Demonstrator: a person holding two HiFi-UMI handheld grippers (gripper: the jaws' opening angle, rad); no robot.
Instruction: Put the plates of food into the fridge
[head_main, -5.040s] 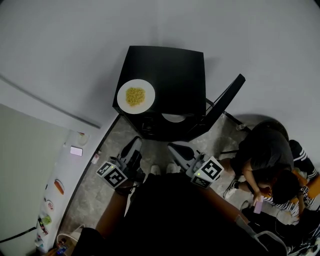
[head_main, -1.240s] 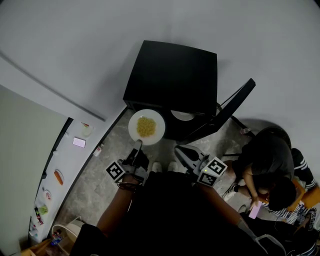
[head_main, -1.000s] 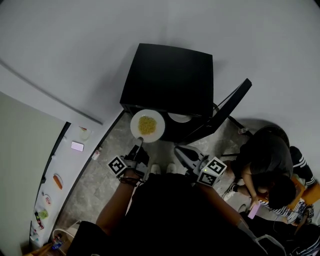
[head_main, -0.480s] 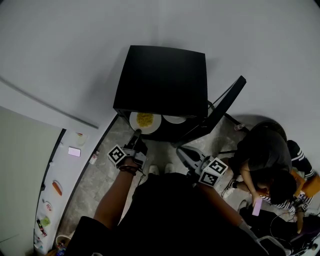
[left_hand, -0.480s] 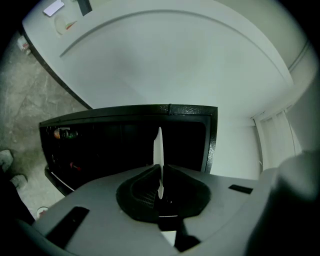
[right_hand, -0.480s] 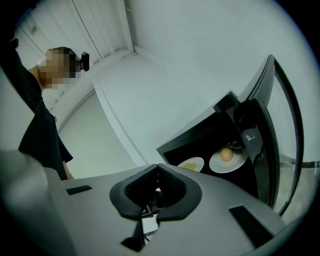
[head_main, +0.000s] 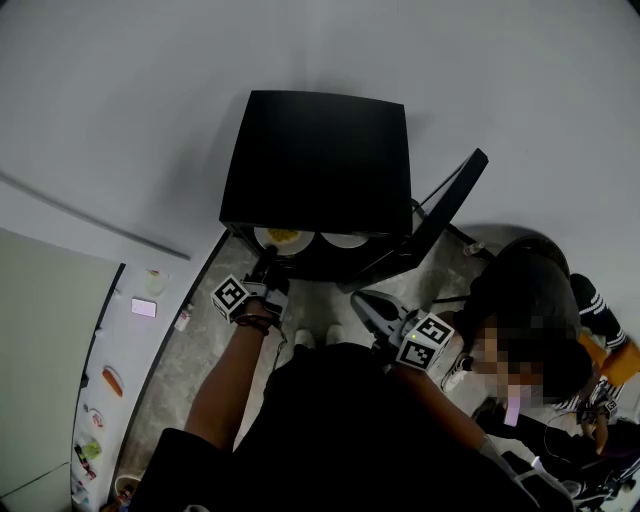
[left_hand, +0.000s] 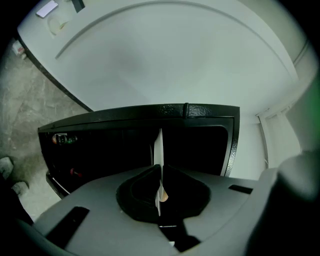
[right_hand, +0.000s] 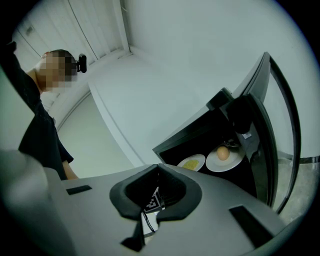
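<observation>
A small black fridge (head_main: 315, 160) stands with its door (head_main: 445, 215) swung open to the right. My left gripper (head_main: 265, 272) is shut on the near rim of a white plate of yellow food (head_main: 282, 237). That plate lies just inside the fridge, beside a second white plate (head_main: 347, 240). In the left gripper view the held plate (left_hand: 158, 145) shows edge-on between the closed jaws of the left gripper (left_hand: 160, 167), against the dark fridge interior (left_hand: 100, 150). The right gripper view shows both plates (right_hand: 191, 162) (right_hand: 225, 156); the far one carries a round tan food. My right gripper (head_main: 372, 303) hangs shut and empty outside the fridge.
A seated person (head_main: 530, 320) is close to the right of the open door. A white cabinet (head_main: 110, 380) with small items on it lines the left side. Grey stone floor (head_main: 200, 340) lies in front of the fridge. White wall runs behind it.
My left gripper has carried the plate of yellow food down and forward from in front of the fridge into its opening, beside the other plate. The right gripper has stayed put.
</observation>
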